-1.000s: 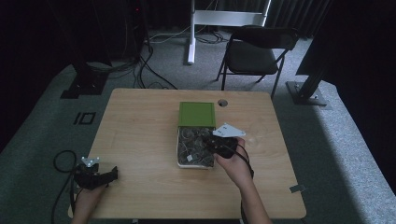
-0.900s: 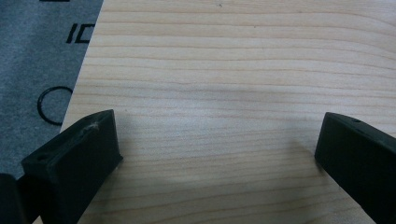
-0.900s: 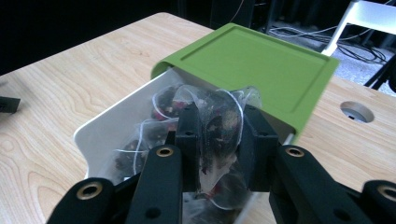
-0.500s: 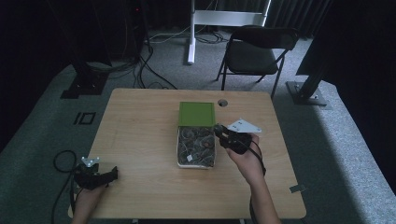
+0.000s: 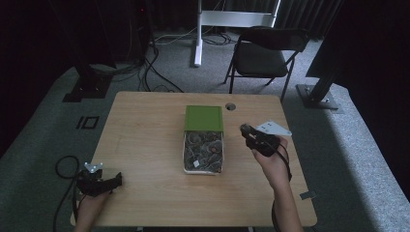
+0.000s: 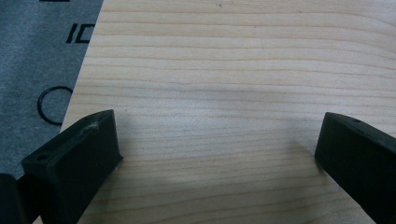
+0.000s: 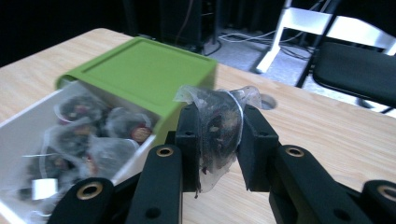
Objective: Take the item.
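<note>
Fingers [image 7: 254,140] of right gripper [image 7: 218,140]: pinching one clear tea bag [image 7: 215,122], held above the table [image 5: 145,135] just right of the open white box [image 5: 185,162] with green sleeve [image 5: 203,117]. Left gripper [image 6: 215,140]: jaws spread wide over bare wood at the table's near left corner.

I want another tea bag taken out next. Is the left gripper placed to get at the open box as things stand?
Probably not without a long move: the left gripper sits open at the table's near left corner, the box mid-table. Bare wood between leaves the way free.
</note>
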`<state>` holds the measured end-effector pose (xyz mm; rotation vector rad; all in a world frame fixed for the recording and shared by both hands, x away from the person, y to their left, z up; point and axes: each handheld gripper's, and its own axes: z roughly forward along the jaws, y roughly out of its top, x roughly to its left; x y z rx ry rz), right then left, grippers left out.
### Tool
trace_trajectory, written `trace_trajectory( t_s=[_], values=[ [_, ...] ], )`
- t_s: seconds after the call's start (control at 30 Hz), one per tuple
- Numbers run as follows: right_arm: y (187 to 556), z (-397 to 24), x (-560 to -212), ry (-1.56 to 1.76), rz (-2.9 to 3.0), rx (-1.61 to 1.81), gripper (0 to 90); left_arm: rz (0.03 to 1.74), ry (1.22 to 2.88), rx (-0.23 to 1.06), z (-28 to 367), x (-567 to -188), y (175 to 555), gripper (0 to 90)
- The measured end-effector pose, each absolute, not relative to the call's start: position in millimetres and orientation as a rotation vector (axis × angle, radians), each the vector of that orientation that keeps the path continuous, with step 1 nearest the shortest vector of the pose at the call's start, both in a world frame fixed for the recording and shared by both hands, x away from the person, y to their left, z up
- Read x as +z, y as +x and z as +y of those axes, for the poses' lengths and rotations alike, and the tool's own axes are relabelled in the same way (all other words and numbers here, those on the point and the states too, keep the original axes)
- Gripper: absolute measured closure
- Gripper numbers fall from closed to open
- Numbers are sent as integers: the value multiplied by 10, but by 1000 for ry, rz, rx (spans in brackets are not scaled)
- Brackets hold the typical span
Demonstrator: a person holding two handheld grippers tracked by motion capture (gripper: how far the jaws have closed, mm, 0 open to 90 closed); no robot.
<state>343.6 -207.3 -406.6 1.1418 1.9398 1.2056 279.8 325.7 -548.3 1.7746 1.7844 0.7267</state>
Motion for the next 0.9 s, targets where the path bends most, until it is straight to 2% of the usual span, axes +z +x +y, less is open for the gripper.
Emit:
trace_trajectory(
  t_s=[0.4, 0.9],
  values=[
    [3504, -2519, -4085, 1233, 1874, 1133, 726, 1786, 1774, 726, 3256, -5483, 2798, 3],
    [3652, -2775, -4173, 1316, 1844, 1086, 726, 1786, 1773, 726, 3256, -5483, 2798, 3]
  ],
)
